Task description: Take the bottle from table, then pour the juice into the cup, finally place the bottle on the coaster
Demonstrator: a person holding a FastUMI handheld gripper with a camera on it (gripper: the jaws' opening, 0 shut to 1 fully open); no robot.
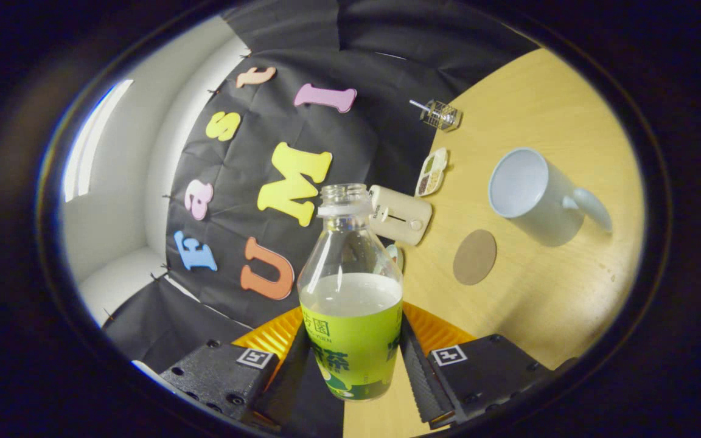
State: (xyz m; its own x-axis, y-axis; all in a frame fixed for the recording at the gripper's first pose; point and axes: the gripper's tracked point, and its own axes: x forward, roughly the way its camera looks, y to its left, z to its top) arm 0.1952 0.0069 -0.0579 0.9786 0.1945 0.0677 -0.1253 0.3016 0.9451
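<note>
Gripped between the two fingers of the gripper (350, 365), the bottle (350, 304) fills the nearest part of the gripper view; both fingers (292, 371) press on the sides of its green label, one on each side, so the gripper is closed on the bottle. It is a clear plastic bottle with no cap on its open neck, and pale liquid stands in it up to a level just above the top of the label, the shoulder and neck above that being see-through. It appears lifted off the wooden table (545, 304), and the whole scene sits tilted in the view, the tabletop running up one side and the booth's black cloth wall (265, 274) up the other. Just beyond the fingers, on the bare wood, lies a flat round brown coaster (474, 257), with nothing on it. Near the coaster and a little farther out stands a white cup (533, 194), its wide mouth turned toward the camera and its handle (591, 207) on the far side from the bottle; its inside looks empty. Behind the neck of the bottle, close to the cloth, lies a small cream-coloured box-like device (399, 214). Beyond it rests a small white divided tray (431, 172) with brownish contents. Farthest off, by the table's edge, is a small clear container (440, 114).
</note>
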